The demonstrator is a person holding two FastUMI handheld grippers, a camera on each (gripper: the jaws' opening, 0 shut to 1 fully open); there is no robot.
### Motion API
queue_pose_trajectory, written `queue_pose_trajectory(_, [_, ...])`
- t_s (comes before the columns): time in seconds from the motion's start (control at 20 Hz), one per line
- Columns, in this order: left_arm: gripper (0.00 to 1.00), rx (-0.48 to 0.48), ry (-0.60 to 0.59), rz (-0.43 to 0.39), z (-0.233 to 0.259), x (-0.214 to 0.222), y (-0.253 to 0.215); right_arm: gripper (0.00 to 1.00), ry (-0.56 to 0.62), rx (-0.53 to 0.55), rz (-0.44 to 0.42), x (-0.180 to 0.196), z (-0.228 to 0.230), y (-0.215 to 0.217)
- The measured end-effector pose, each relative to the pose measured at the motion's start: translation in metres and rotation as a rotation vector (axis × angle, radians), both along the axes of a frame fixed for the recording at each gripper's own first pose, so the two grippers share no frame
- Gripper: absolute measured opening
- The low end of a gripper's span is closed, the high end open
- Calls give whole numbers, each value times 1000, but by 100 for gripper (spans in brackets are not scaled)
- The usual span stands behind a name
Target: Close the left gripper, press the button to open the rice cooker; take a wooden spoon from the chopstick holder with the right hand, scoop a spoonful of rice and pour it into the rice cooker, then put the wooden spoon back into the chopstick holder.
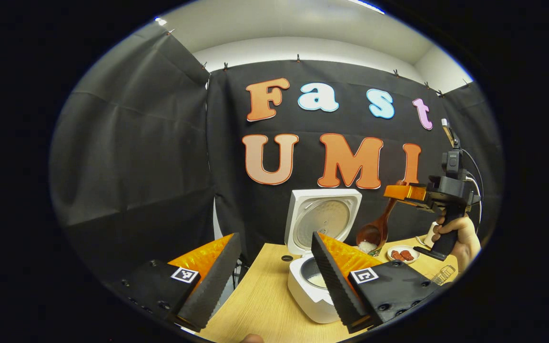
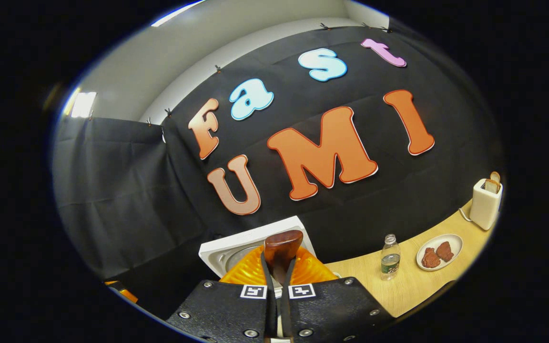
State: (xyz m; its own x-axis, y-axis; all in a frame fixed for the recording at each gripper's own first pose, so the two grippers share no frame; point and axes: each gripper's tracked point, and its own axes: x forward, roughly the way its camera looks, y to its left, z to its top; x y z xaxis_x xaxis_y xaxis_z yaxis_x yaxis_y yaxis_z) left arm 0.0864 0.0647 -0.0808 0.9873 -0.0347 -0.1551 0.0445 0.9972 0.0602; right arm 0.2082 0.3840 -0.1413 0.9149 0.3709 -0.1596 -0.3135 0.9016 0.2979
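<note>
Spoon point(image 2: 281, 252) between right tongs point(image 2: 277, 290)

Bystanders on the wooden table

A white toaster point(image 2: 485, 204) stands at the far right of the light wooden table point(image 2: 412, 286), close to the black cloth wall point(image 2: 127, 190), with slices of bread poking up from its top. Nearer and to its left lies a small white plate point(image 2: 440, 252) holding two reddish-brown pieces of food; the same plate point(image 1: 403, 254) appears in the left gripper view. Further left again, a clear plastic water bottle point(image 2: 390, 259) with a white cap and a green label stands upright, just apart from the plate.
</note>
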Motion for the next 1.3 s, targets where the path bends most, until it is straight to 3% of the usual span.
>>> queue_pose_trajectory(0.7, [100,-18,9,-4,-7,0,5,2,-98,-151,131,-17,-6,34])
queue_pose_trajectory(0.75, [100,-17,8,-2,-8,0,6,7,-107,-164,135,-18,-7,34])
queue_pose_trajectory(0.8, [100,-16,7,0,-8,0,7,2,-120,-182,141,-19,-7,34])
queue_pose_trajectory(1.0, [100,-25,14,-4,-11,0,2,2,-148,-232,171,-25,-10,37])
queue_pose_trajectory(1.3, [100,-28,-1,-1,-4,-2,-2,2,-149,-196,161,-27,-1,26])
